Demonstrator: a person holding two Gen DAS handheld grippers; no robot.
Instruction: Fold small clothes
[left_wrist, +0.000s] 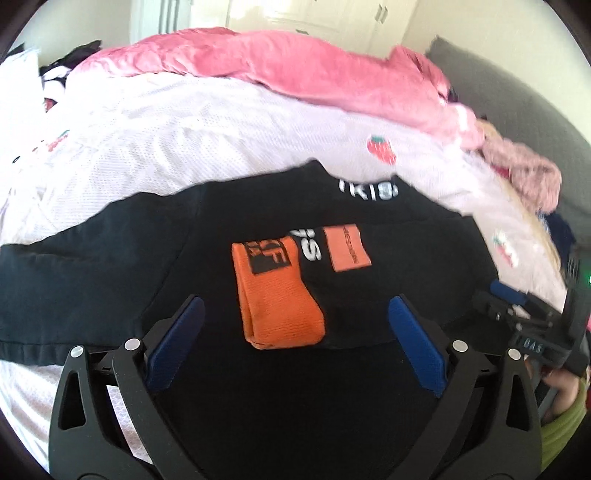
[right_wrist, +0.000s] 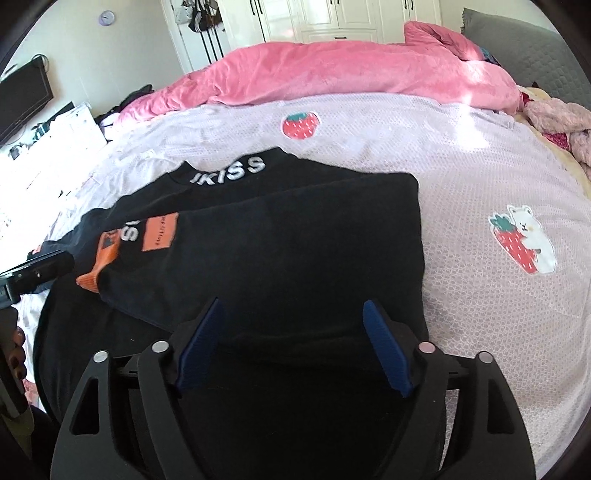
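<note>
Black shirt (right_wrist: 295, 236) partly folded, its lettering partly hidden by the fold.

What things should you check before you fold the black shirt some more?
1. Left gripper open and empty: ok.
2. Right gripper open and empty: ok.
3. Black shirt lying flat on the bedspread: ok.
4. Right sleeve already folded in: ok.
5. Left sleeve folded in: not ok, it stretches out sideways.
6. Orange cuff lying over the chest: ok.
</note>
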